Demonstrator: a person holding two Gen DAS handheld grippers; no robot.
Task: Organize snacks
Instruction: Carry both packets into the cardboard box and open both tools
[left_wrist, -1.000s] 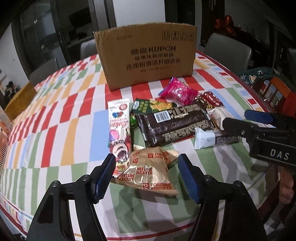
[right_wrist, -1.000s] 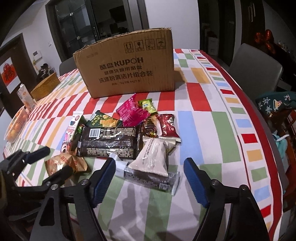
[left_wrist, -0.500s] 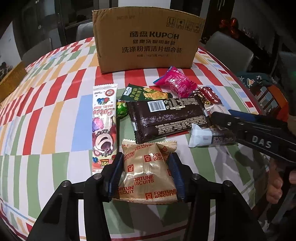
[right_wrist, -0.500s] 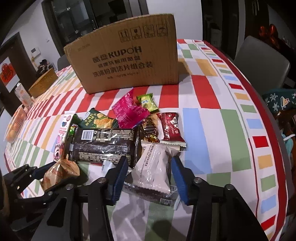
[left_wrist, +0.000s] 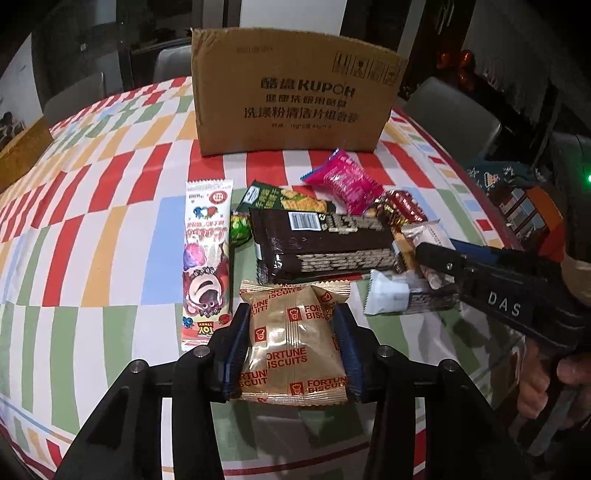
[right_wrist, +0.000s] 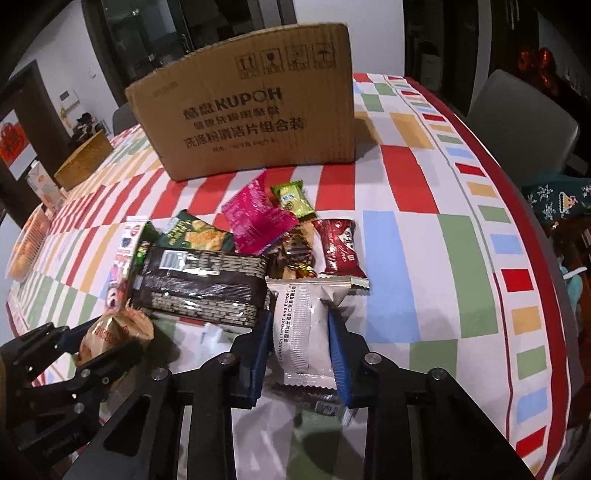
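While both sets of jaws have just been closing, the left gripper (left_wrist: 291, 314) is squeezing the gold fortune biscuit packet (left_wrist: 293, 341) at lower centre of its view, and the right gripper (right_wrist: 297, 326) is pinching the white pouch (right_wrist: 304, 328) at lower centre, below the cardboard box (right_wrist: 255, 110).

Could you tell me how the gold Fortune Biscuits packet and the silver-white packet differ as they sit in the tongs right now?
The Fortune Biscuits packet is gold with red logos and looks broad; the silver-white packet is pale, with small black print, and looks narrower. The gold one sits in the left tongs; the silver-white one in the right tongs, lying on a dark bar. Both are puffy sealed pouches with blue pads pressing their sides, the tongs having just been closing.
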